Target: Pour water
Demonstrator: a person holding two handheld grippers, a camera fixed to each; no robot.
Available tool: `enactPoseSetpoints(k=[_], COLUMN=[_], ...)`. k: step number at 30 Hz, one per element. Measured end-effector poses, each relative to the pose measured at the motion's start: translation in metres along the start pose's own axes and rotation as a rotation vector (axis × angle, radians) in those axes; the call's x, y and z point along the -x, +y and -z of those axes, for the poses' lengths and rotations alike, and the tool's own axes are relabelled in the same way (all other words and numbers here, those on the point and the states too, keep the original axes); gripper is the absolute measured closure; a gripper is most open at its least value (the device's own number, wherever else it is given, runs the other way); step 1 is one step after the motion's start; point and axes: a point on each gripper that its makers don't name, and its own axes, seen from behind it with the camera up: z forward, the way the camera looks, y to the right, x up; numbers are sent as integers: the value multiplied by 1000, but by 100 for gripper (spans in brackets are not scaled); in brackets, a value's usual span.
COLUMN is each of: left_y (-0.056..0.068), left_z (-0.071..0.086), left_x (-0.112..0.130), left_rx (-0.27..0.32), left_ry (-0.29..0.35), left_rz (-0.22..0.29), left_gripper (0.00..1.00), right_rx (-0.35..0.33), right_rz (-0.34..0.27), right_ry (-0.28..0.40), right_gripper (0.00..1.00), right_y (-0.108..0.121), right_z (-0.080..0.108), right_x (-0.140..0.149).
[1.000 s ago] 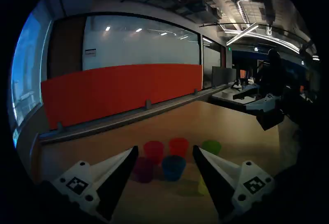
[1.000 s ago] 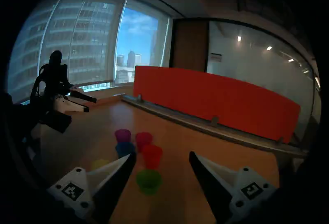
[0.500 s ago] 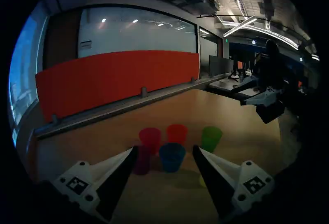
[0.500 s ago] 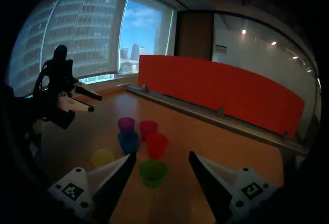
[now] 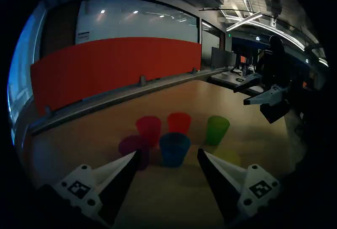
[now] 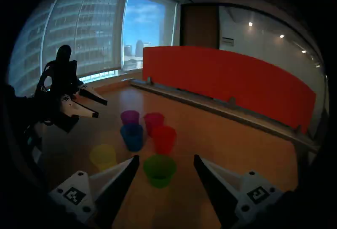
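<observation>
Both pairs of tongs gape wide and empty. Our left tongs (image 5: pixel 167 150) frame the blue cup (image 5: pixel 174 148) at twelve o'clock, and our right tongs (image 6: pixel 165 156) frame the green cup (image 6: pixel 159 170) likewise. We cannot tell which cup holds water. The trouble we foresee is crowding. In the left gripper view the blue cup has the purple cup (image 5: pixel 132 147) close at nine o'clock, the pink cup (image 5: pixel 148 129) at eleven and the red cup (image 5: pixel 179 122) at one. A finger sliding in could topple a neighbour, and a hard squeeze could buckle a light cup and spill it. The green cup stands freer, with a yellow cup (image 6: pixel 103 156) near at ten o'clock in the right gripper view. Across the bench (image 5: pixel 185 96) an orange screen (image 5: pixel 113 67) runs well clear. The two tongs face each other over the cups and could collide there.
</observation>
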Motion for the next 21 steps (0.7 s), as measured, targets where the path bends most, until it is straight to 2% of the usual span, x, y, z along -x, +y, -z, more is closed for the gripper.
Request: enactPoseSetpoints(k=[5,21], left_y=[0,8], left_z=[-9,-34], left_x=[8,31], left_rx=[10,50], left_ry=[-21,-78], left_rz=[2,-10], left_gripper=[2,2], right_rx=[-8,-16], right_rz=[-13,4], right_ry=[-12,-49], right_gripper=[0,0], right_y=[2,2], right_z=[-7,-26], right_x=[9,33])
